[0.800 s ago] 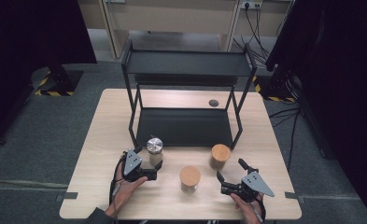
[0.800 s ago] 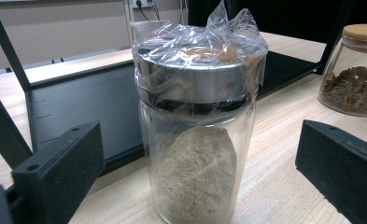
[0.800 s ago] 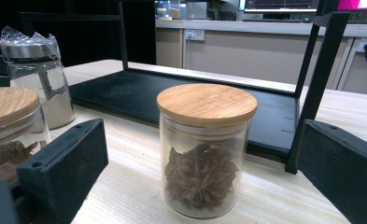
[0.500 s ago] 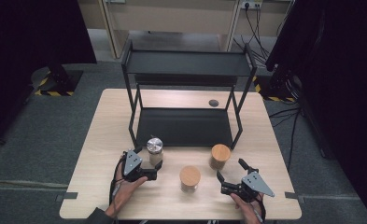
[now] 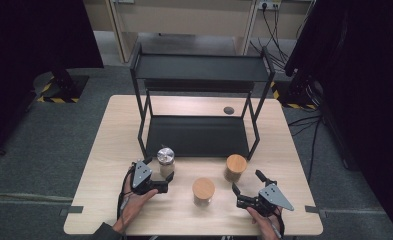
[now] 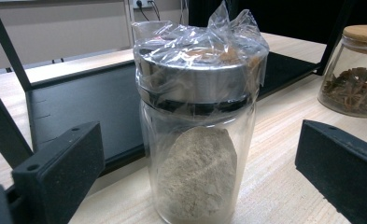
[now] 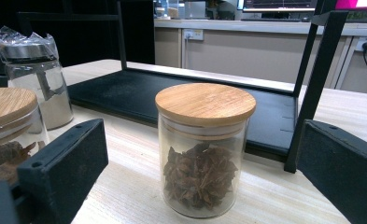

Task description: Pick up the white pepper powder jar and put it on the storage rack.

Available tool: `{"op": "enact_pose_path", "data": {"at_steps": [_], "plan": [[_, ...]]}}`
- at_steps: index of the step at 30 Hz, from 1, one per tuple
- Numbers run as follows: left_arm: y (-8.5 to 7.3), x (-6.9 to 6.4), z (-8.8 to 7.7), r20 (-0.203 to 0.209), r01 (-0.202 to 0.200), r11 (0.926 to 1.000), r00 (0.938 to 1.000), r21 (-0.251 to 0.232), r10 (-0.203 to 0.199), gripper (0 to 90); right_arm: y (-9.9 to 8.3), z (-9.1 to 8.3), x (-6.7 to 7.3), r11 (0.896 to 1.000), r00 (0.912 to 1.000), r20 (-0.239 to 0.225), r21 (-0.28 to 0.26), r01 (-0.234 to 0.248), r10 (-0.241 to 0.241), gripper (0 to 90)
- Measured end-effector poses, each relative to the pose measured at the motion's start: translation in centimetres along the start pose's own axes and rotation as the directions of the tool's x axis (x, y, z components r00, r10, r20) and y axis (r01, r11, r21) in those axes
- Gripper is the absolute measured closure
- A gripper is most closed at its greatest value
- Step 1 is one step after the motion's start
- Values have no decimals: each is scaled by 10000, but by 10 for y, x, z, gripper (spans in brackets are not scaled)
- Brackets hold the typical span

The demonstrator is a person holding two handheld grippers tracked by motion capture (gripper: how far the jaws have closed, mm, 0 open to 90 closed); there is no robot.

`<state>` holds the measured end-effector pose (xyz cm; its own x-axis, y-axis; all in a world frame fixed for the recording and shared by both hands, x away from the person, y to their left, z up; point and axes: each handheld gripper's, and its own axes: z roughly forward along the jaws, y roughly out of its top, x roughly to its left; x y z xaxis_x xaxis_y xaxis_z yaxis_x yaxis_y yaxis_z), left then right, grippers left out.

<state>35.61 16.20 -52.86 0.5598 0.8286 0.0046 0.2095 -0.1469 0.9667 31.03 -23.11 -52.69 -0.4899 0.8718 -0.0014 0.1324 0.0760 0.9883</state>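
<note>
Setting: wooden table point(image 5: 109, 200) held a black two-tier rack point(image 5: 199, 135) and three jars in front of it.
Left gripper point(image 5: 165, 186): jaws spread wide either side of a steel-lidded powder jar point(image 6: 197, 140), not touching.
Right gripper point(image 5: 240, 196): jaws apart, facing a bamboo-lidded star anise jar point(image 7: 203, 149).
Risk: loose plastic film point(image 6: 204, 37) over the steel lid might let the glass slip if pinched high.
</note>
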Motion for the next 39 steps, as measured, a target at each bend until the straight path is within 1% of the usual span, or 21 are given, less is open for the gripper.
{"op": "enact_pose_path", "data": {"at_steps": [4,20,35,39], "plan": [[0,-1,0,-23,-83,10000,10000,-20,83,9,0,0,0,10000,10000,-2,-3,12,-12,24],[2,1,7,-11,42,10000,10000,-70,-42,24,0,0,0,10000,10000,-12,-7,42,-42,24],[4,-3,15,129,55,10000,9999,-22,-55,75,0,0,0,10000,10000,0,7,4,-4,24],[5,-4,18,119,-22,10000,9999,84,21,97,0,0,0,10000,10000,1,4,-2,2,24]]}}
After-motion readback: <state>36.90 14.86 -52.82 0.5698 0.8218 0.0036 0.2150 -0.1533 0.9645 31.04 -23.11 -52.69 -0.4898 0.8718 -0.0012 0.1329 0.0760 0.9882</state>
